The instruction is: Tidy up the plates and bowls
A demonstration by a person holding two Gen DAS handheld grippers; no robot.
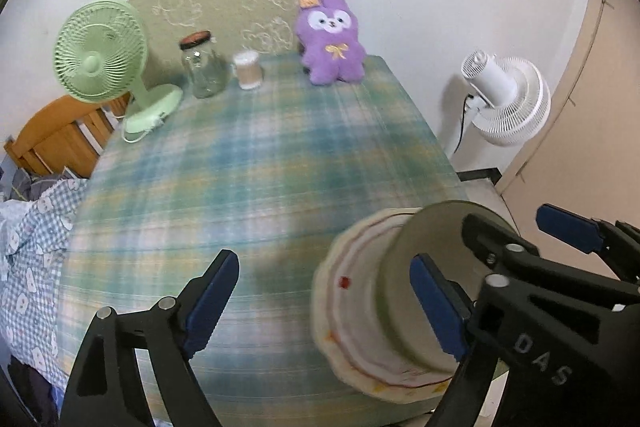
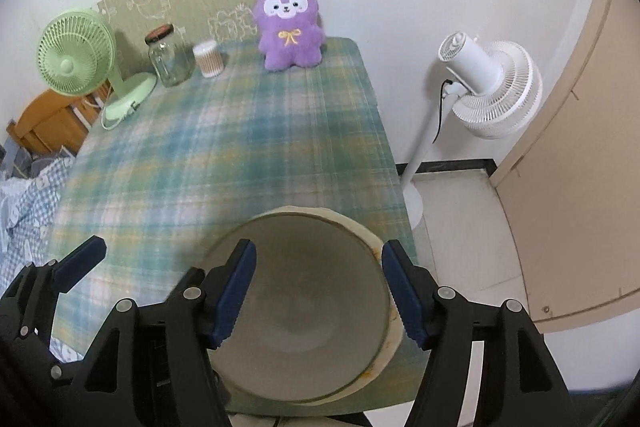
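Two fans [image 2: 68, 63] [image 2: 492, 95], one bowl [image 2: 304, 315], one plate [image 1: 352, 307], one jar [image 2: 168, 57].

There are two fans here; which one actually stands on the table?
The pale green desk fan, at the far left corner of the plaid-covered table. The white pedestal fan stands on the floor to the table's right.

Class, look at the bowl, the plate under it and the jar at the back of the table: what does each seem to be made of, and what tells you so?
Bowl: likely glazed ceramic or melamine; smooth grey-green inside with a soft sheen.
Plate: similar, cream with painted red line and coloured spots; blur leaves it open.
Jar: clear glass, see-through with highlights; dark lid, material unclear.
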